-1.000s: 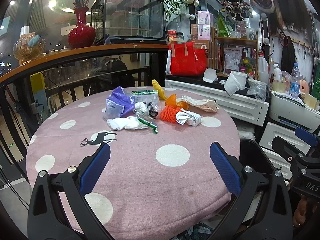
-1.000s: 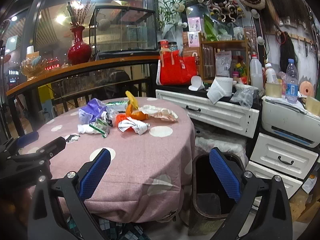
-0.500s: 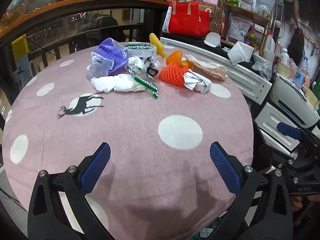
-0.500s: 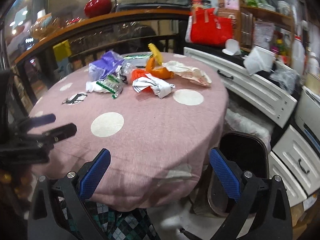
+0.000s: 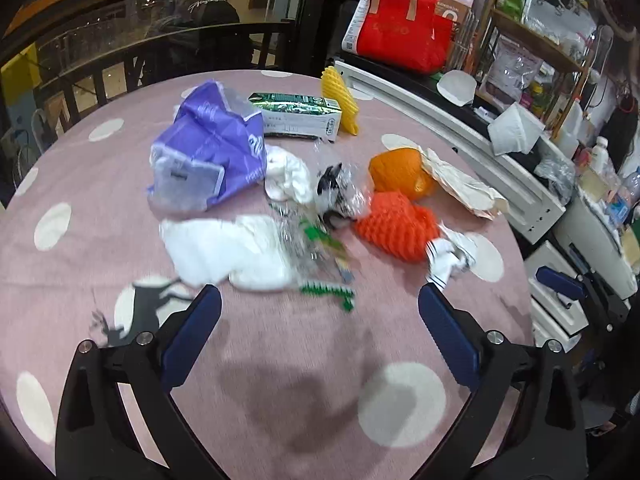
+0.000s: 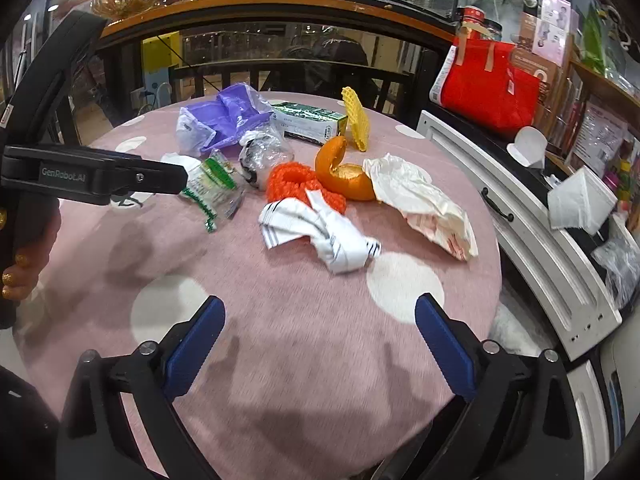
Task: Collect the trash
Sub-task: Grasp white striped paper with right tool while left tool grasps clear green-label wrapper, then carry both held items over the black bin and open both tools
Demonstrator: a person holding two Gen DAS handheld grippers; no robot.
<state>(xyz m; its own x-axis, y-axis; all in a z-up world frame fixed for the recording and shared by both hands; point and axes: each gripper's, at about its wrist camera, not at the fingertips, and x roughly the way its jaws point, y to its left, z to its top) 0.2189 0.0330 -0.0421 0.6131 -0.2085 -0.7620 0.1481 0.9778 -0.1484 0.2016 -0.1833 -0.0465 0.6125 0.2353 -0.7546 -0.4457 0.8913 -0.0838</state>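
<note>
Trash [image 6: 304, 184] lies heaped on the far half of the pink table [image 6: 280, 340], ahead of both grippers. The right gripper [image 6: 316, 332] has its jaws wide, just closing slightly with nothing between them; the left gripper [image 5: 318, 318] gapes empty too. Nearest the left lie a white wad [image 5: 228, 252] and green wrapper [image 5: 326, 264] (blurred); a striped cloth [image 6: 320, 232] lies nearest the right.

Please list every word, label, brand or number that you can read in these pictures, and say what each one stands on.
"GenRobot.AI": on the side of the left tool, in the right wrist view.
Green and white carton: printed, too small to read.
Red bag: faint lettering and a white side label, unreadable.
Purple bag: white print, blurred.
Green and clear wrapper: print unreadable.
Boxes and packets on the shelves: too small.
</note>
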